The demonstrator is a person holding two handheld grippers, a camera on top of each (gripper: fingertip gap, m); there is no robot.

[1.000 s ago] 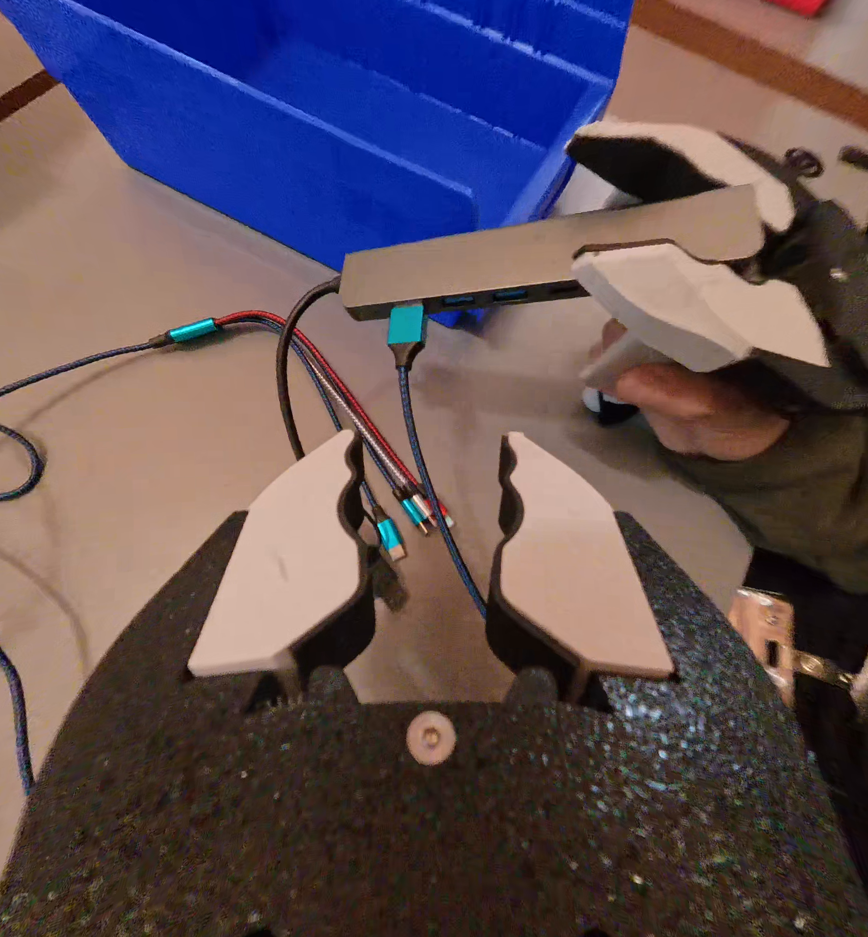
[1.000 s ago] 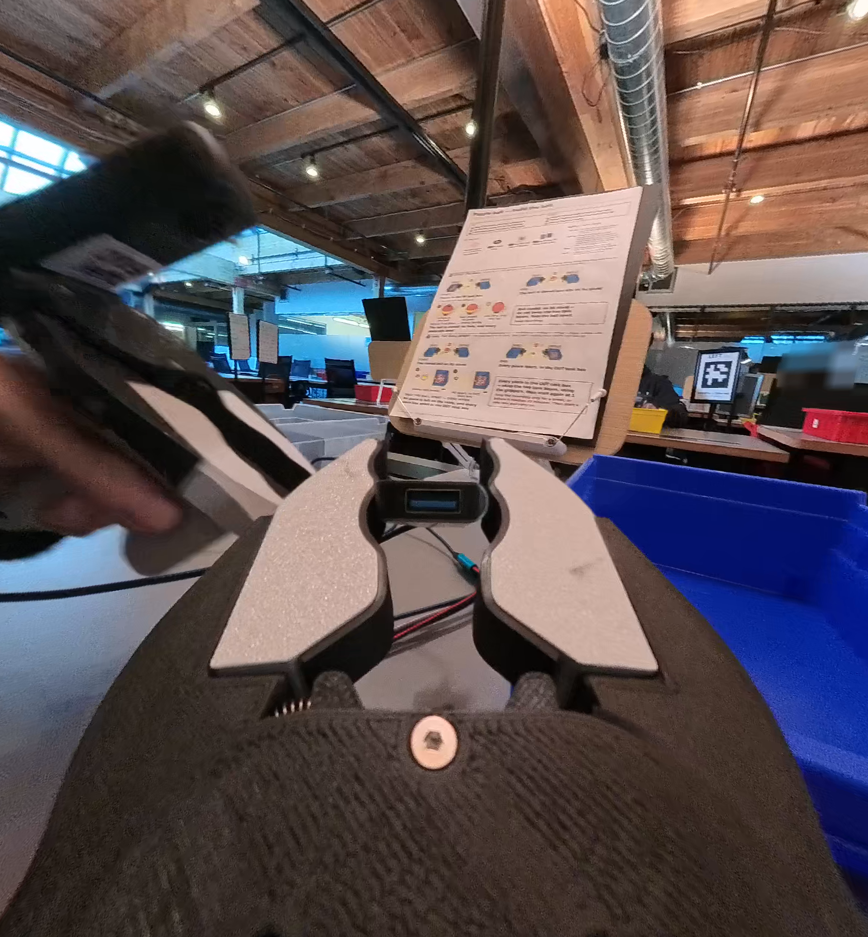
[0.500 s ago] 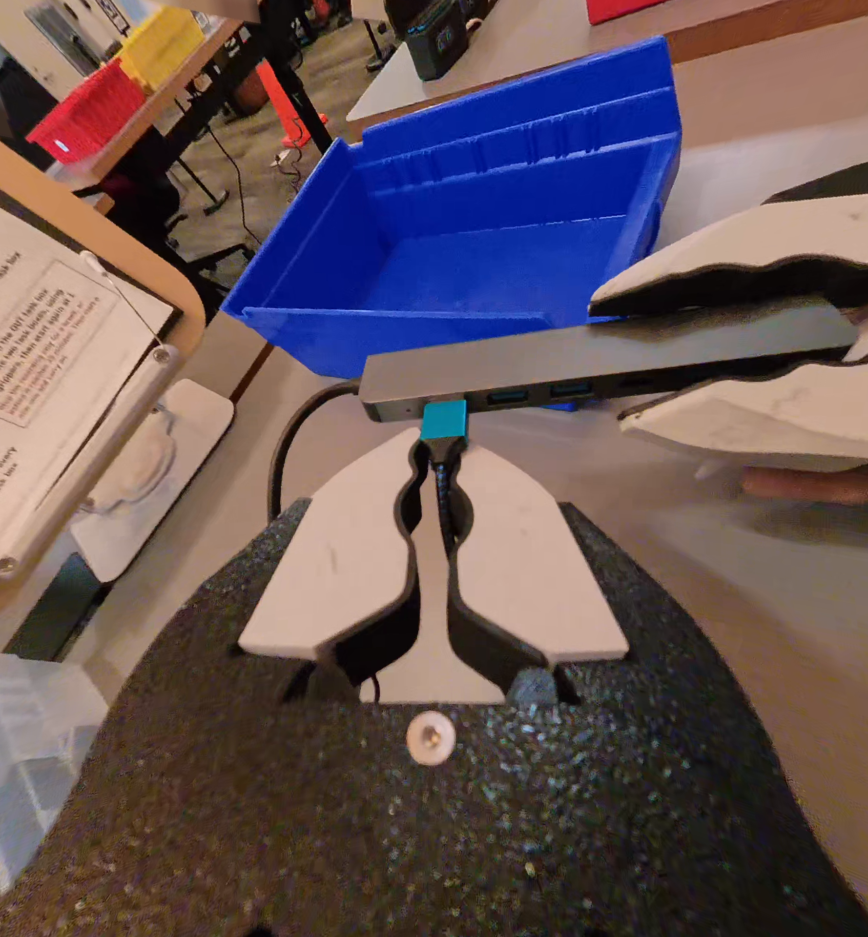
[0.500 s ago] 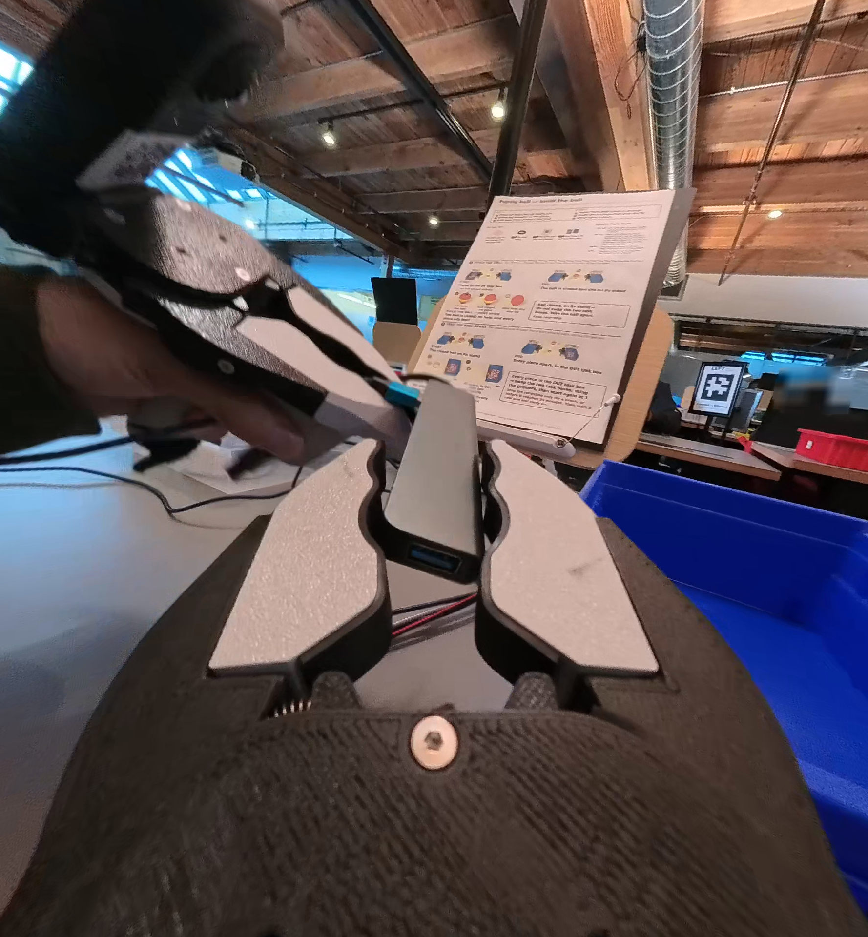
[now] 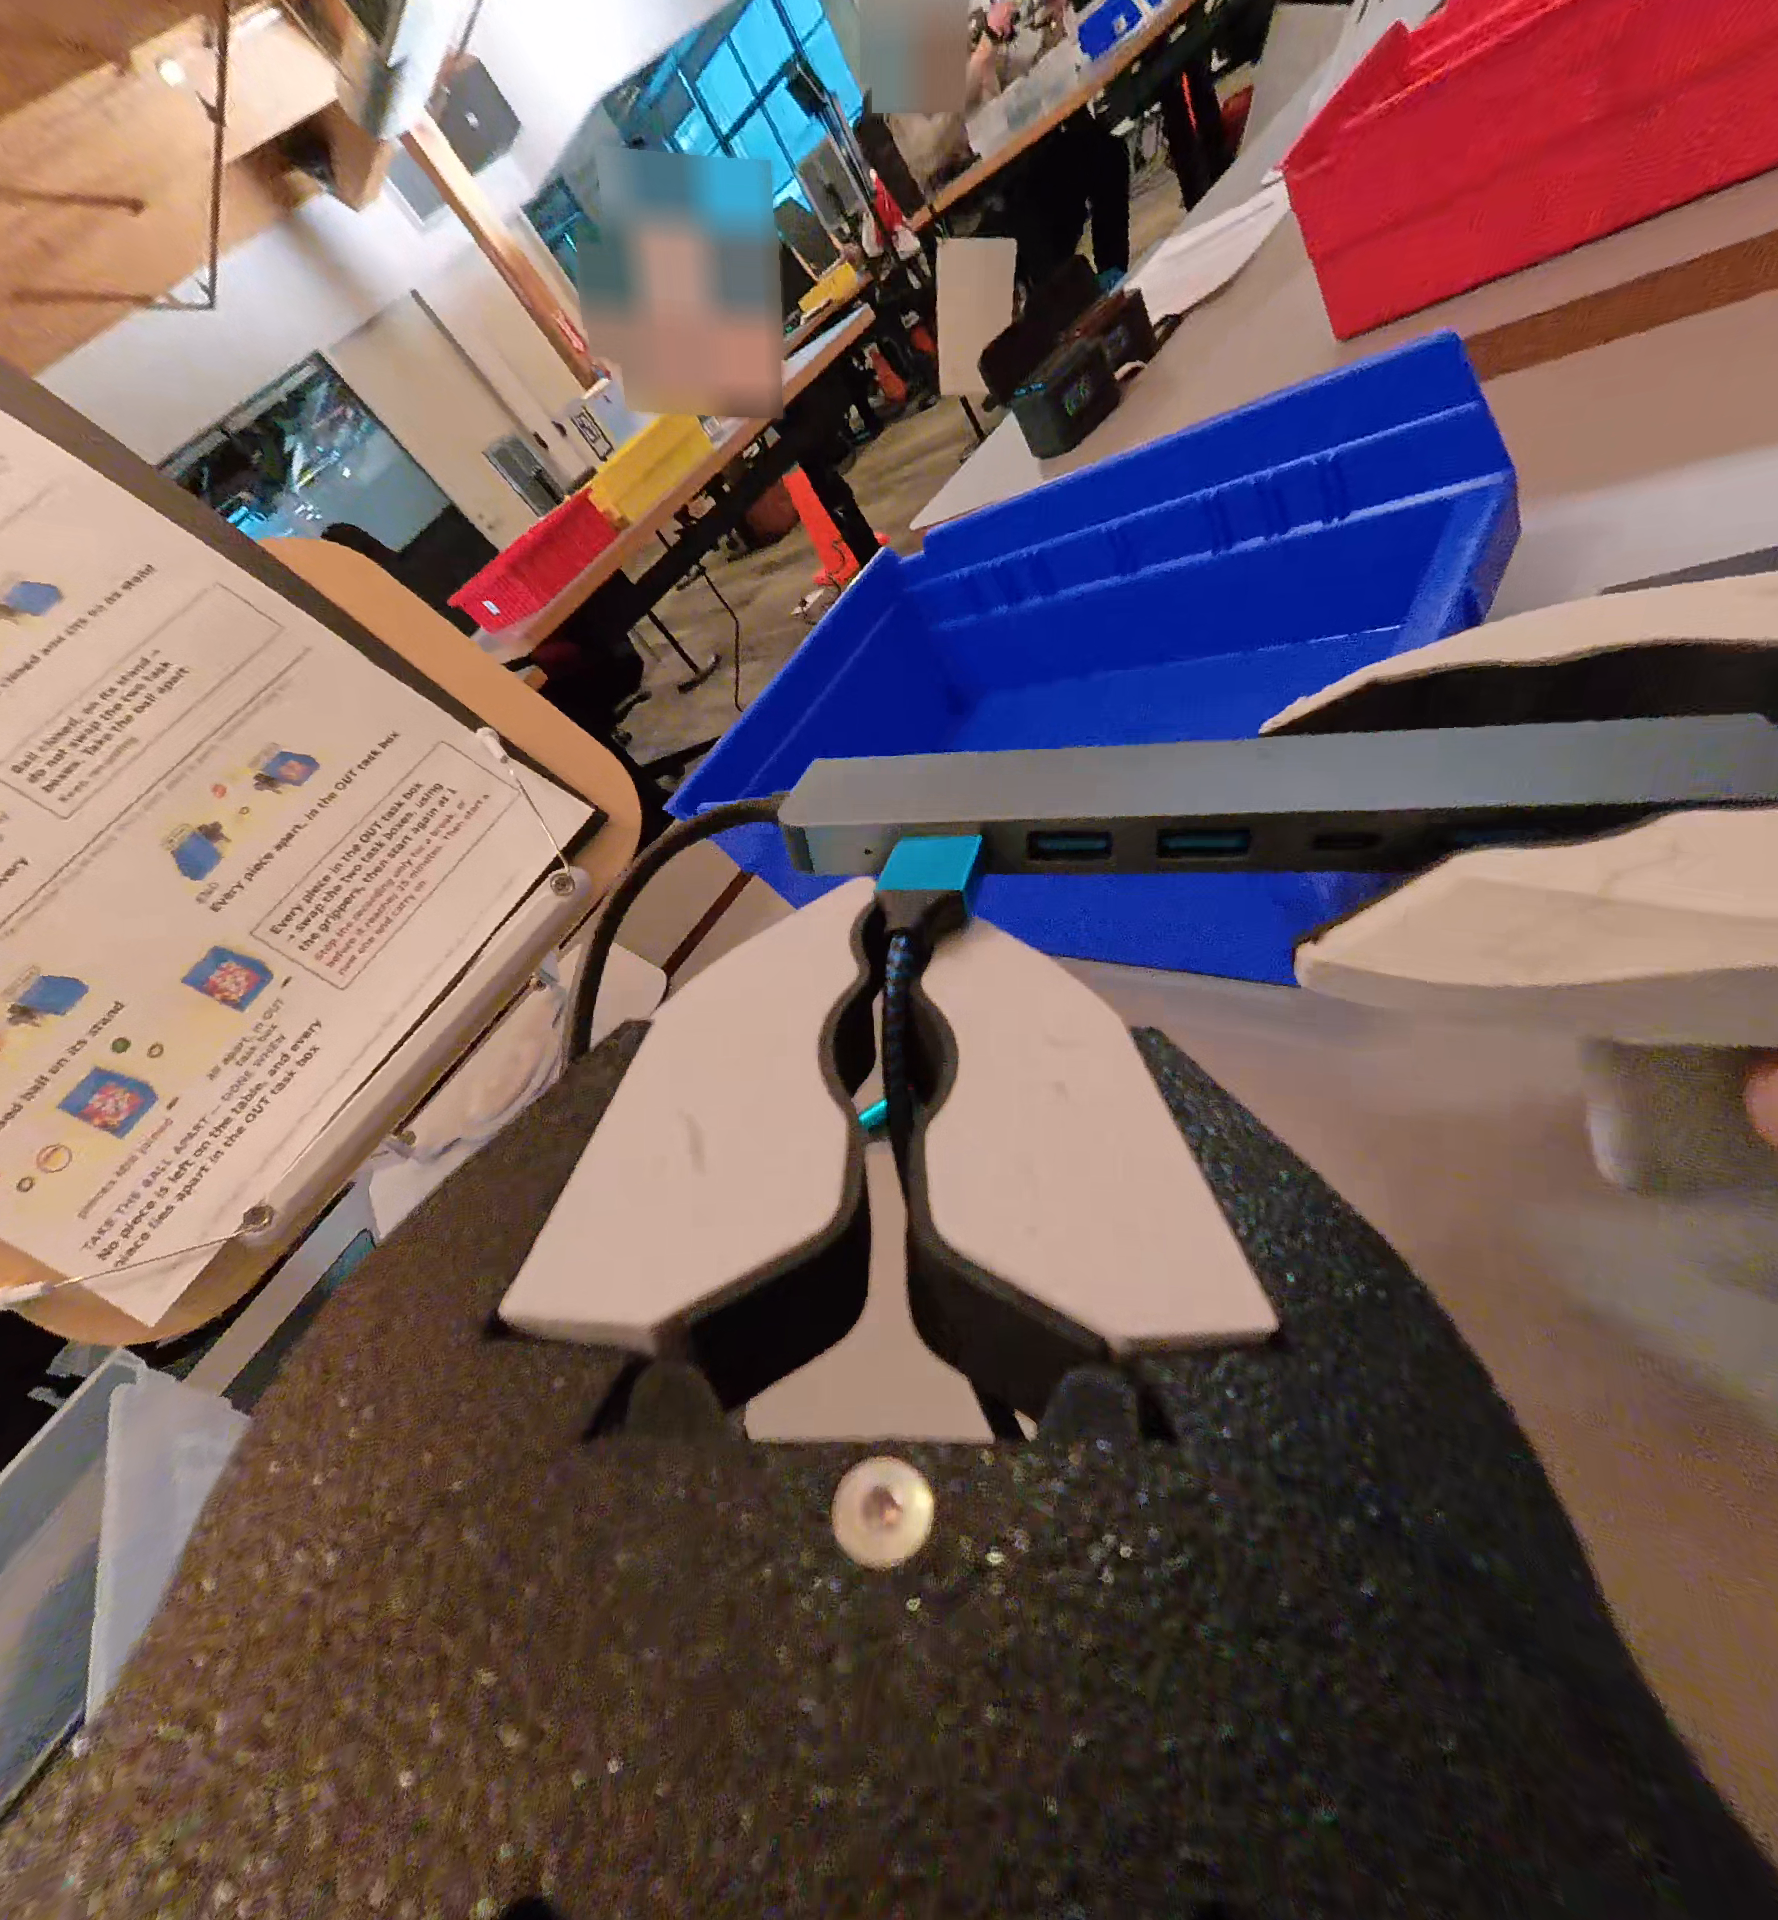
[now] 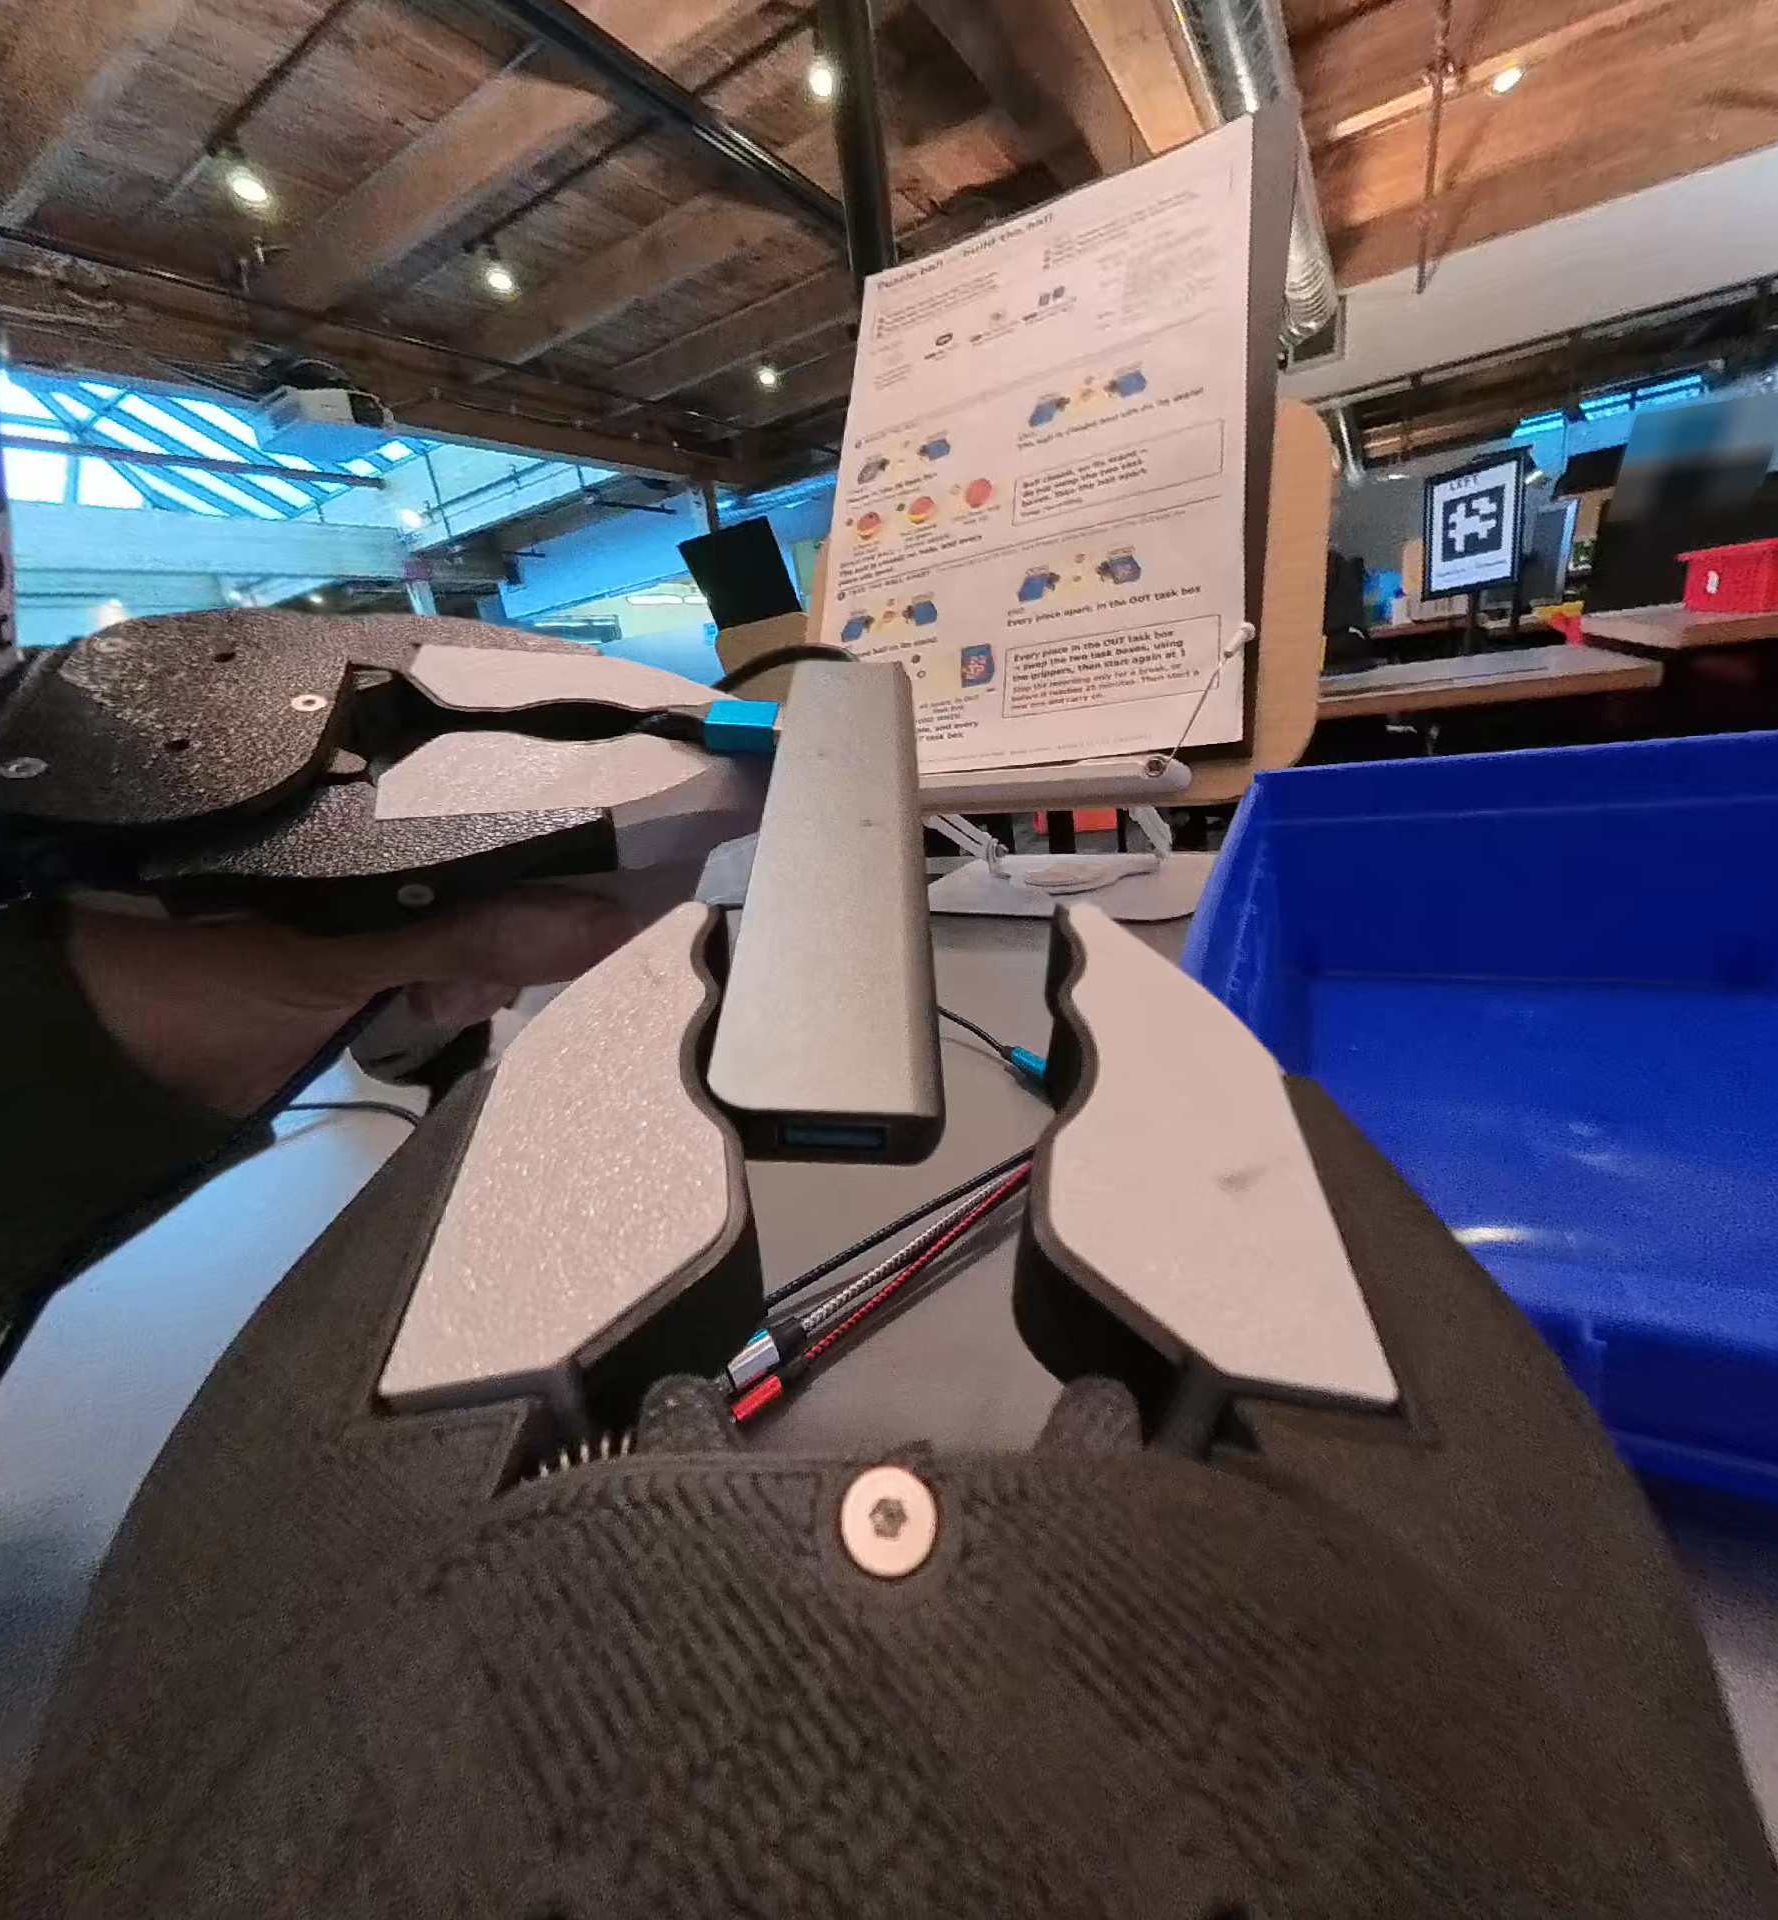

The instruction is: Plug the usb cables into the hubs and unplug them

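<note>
The left tongs (image 5: 900, 961) are closed on the blue-and-black braided USB cable (image 5: 900, 1023) just behind its teal metal plug (image 5: 929, 868), which sits in the endmost port on the long side of the slim grey aluminium hub (image 5: 1228, 795). The hub is held up off the pale grey surface (image 5: 1487, 1351), level, running across the left wrist view from the plug end to the right tongs (image 5: 1311, 831), whose fingers lie above and below its far end.

In the right wrist view the right tongs (image 6: 880, 971) are spread open: the hub (image 6: 833, 883) lies between the fingers, against the left one and clear of the other, its end port facing the camera. The left tongs (image 6: 698, 727) come in from the side, touching the plug (image 6: 741, 724).

Loose cables with red and silver braided ends (image 6: 864, 1299) lie on the surface below the hub. A blue plastic bin (image 6: 1550, 1039) stands just beside it, and a printed instruction sheet on a wooden stand (image 6: 1072, 499) rises behind.
</note>
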